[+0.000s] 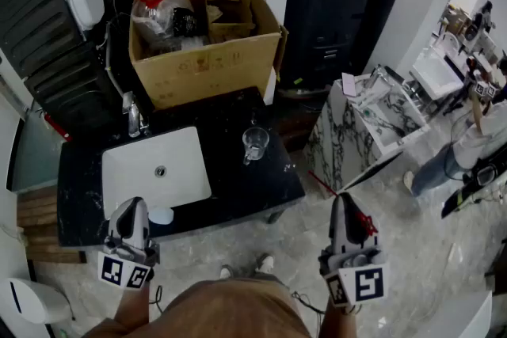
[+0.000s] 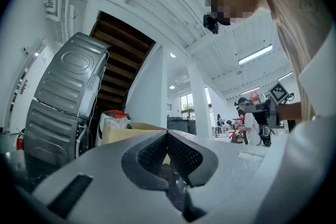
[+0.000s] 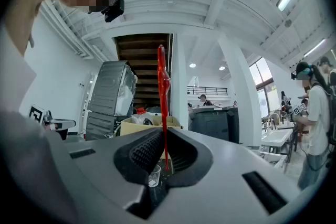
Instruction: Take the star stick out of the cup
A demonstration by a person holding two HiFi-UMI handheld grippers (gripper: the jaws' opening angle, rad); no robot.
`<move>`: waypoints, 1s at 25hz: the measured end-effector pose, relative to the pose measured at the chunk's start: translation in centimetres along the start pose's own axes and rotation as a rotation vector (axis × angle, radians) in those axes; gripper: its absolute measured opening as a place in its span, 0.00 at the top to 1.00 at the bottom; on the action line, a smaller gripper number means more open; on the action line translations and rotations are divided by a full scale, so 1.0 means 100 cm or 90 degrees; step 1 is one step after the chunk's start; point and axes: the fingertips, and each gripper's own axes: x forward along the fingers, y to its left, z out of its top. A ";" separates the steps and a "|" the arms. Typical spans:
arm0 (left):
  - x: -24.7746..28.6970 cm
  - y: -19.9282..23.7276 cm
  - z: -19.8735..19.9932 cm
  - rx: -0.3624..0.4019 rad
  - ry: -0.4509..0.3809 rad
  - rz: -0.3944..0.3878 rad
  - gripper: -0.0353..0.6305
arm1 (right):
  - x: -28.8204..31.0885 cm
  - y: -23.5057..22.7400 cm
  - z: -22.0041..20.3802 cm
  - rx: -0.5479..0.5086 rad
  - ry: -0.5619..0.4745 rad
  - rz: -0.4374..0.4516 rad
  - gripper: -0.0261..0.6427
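The red star stick [image 1: 321, 184] is out of the cup and clamped in my right gripper [image 1: 342, 203], which is held off the counter's front right corner. Its star end [image 1: 364, 225] shows beside the gripper body. In the right gripper view the stick [image 3: 163, 92] stands upright between the shut pads of my right gripper [image 3: 164, 136]. The clear glass cup [image 1: 255, 143] stands empty on the black counter [image 1: 238, 186], right of the sink; it shows small below the jaws [image 3: 153, 176]. My left gripper [image 1: 135, 208] hovers at the counter's front edge, shut [image 2: 168, 136] with nothing in it.
A white sink [image 1: 154, 166] with a faucet [image 1: 135, 119] is set in the counter. An open cardboard box [image 1: 206, 36] with a bagged bottle stands behind it. A marble block [image 1: 372, 119] and a person [image 1: 467, 154] are on the right.
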 end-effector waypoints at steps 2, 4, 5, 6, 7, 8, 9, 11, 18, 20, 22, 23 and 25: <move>0.001 -0.003 0.001 0.003 0.000 -0.004 0.94 | -0.001 0.000 -0.002 -0.006 0.005 -0.003 0.94; 0.003 -0.006 0.001 0.005 0.000 -0.010 0.95 | -0.002 -0.003 -0.005 -0.014 0.013 -0.009 0.94; 0.003 -0.007 0.001 0.006 0.000 -0.013 0.94 | -0.002 -0.003 -0.005 -0.016 0.015 -0.009 0.94; 0.004 -0.009 0.001 0.006 0.000 -0.016 0.94 | -0.002 -0.002 -0.006 -0.016 0.016 -0.008 0.94; 0.005 -0.011 0.000 0.006 0.001 -0.019 0.94 | -0.002 -0.001 -0.006 -0.016 0.016 -0.006 0.94; 0.006 -0.012 -0.001 0.006 0.002 -0.022 0.95 | -0.002 0.000 -0.007 -0.016 0.016 -0.005 0.94; 0.006 -0.014 -0.001 0.005 0.002 -0.024 0.94 | -0.002 0.001 -0.006 -0.013 0.013 -0.002 0.94; 0.008 -0.017 -0.002 0.005 0.003 -0.027 0.94 | -0.002 0.003 -0.003 -0.010 0.005 0.005 0.94; 0.009 -0.023 -0.007 0.003 0.009 -0.034 0.94 | -0.003 0.001 -0.010 -0.030 0.028 0.009 0.94; 0.009 -0.026 -0.009 0.002 0.012 -0.038 0.94 | -0.003 0.002 -0.012 -0.029 0.029 0.010 0.94; 0.008 -0.027 -0.010 0.001 0.013 -0.042 0.94 | -0.003 0.002 -0.014 -0.027 0.031 0.011 0.94; 0.008 -0.028 -0.010 0.001 0.013 -0.044 0.94 | -0.003 0.002 -0.014 -0.028 0.033 0.012 0.94; 0.008 -0.028 -0.009 0.002 0.012 -0.044 0.94 | -0.004 0.002 -0.013 -0.030 0.033 0.014 0.94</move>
